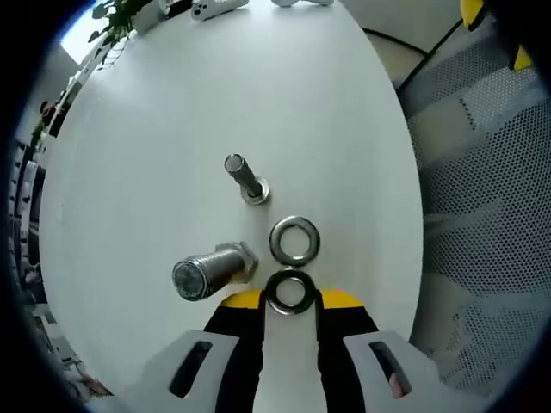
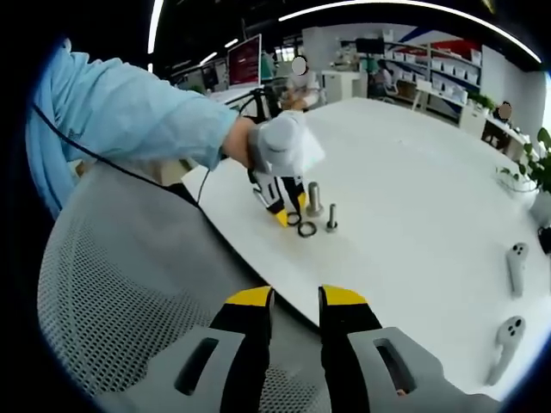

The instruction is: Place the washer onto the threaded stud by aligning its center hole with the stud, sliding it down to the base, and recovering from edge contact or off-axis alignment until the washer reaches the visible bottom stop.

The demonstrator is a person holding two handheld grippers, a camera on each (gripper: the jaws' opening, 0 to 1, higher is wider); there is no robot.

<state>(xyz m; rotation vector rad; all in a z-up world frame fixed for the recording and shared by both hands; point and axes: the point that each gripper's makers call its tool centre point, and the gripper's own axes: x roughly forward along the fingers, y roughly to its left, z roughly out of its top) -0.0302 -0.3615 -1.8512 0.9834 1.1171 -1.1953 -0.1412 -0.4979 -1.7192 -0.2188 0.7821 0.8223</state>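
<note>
White round table (image 1: pixel 172 95), mostly bare, curving away to its edge just right of the parts. Left gripper (image 1: pixel 291 301) clenched on a washer (image 1: pixel 290 292) at its yellow tips, flat on the tabletop. Second washer (image 1: pixel 295 240) just beyond, touching or nearly so. Large stud (image 1: pixel 209 269) upright close at left, small stud (image 1: pixel 246 179) farther on. Right gripper (image 2: pixel 296 303) released, holding nothing, hanging off the table over a mesh chair (image 2: pixel 129 292), well apart from the parts.
</note>
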